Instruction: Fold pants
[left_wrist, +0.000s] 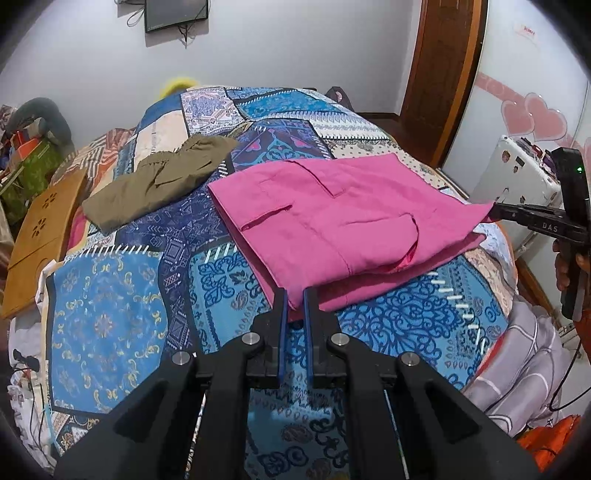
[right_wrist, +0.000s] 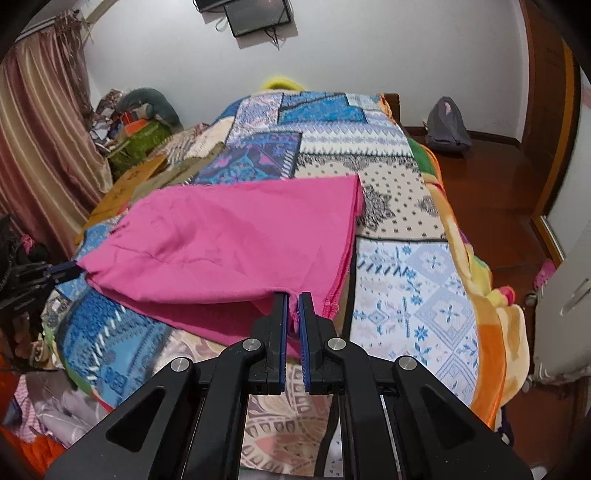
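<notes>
The pink pants (left_wrist: 343, 218) lie folded on the patchwork bedspread (left_wrist: 110, 325), pockets up. My left gripper (left_wrist: 295, 295) is shut on the near corner of the pink pants. My right gripper (right_wrist: 293, 299) is shut on the other near corner of the pink pants (right_wrist: 229, 251), by the zipper edge. The right gripper also shows at the right edge of the left wrist view (left_wrist: 496, 210), and the left gripper at the left edge of the right wrist view (right_wrist: 74, 271).
Olive-green pants (left_wrist: 159, 181) lie crumpled on the bed beyond the pink ones. A wooden lap tray (left_wrist: 44, 236) sits at the bed's left edge. A white case (left_wrist: 517, 177) and a door stand to the right; a grey bag (right_wrist: 447, 125) lies on the floor.
</notes>
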